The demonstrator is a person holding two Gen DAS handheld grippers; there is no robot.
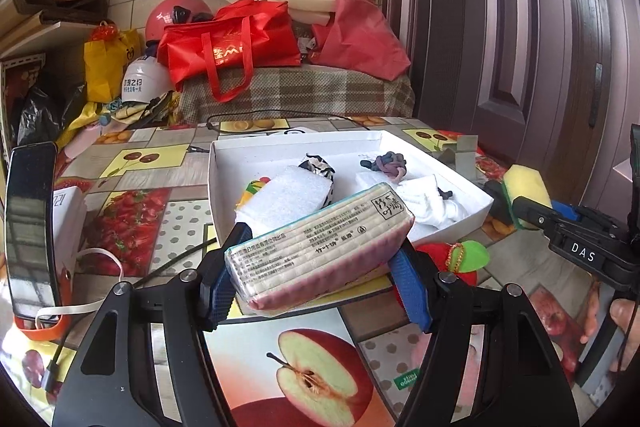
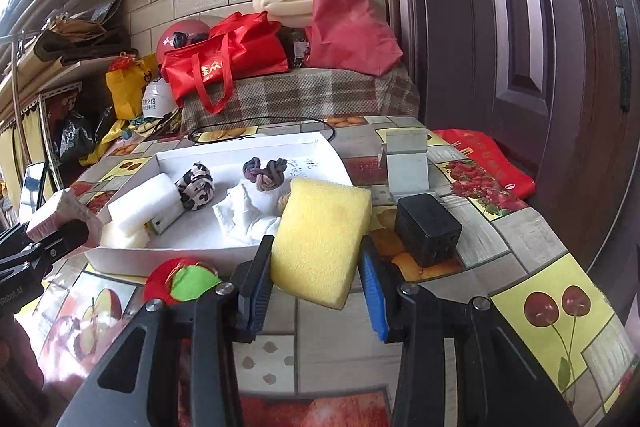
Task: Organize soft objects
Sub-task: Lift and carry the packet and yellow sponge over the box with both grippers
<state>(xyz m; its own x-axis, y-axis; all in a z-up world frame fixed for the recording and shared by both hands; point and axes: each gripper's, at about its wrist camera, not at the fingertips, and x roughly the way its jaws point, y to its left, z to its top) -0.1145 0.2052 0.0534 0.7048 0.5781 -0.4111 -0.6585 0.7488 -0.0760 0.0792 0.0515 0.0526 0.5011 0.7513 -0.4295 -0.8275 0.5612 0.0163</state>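
My left gripper is shut on a wrapped tissue pack and holds it above the table, just in front of the white box. My right gripper is shut on a yellow sponge, held at the box's right front corner; it also shows in the left wrist view. In the box lie a white foam block, a black-and-white knotted cloth, a purple knotted cloth and a white cloth. A red and green plush lies in front of the box.
A black block and a grey metal stand sit right of the box. A phone on an orange stand is at the left. Red bags, helmets and foam are piled behind the fruit-patterned table. A dark door is at the right.
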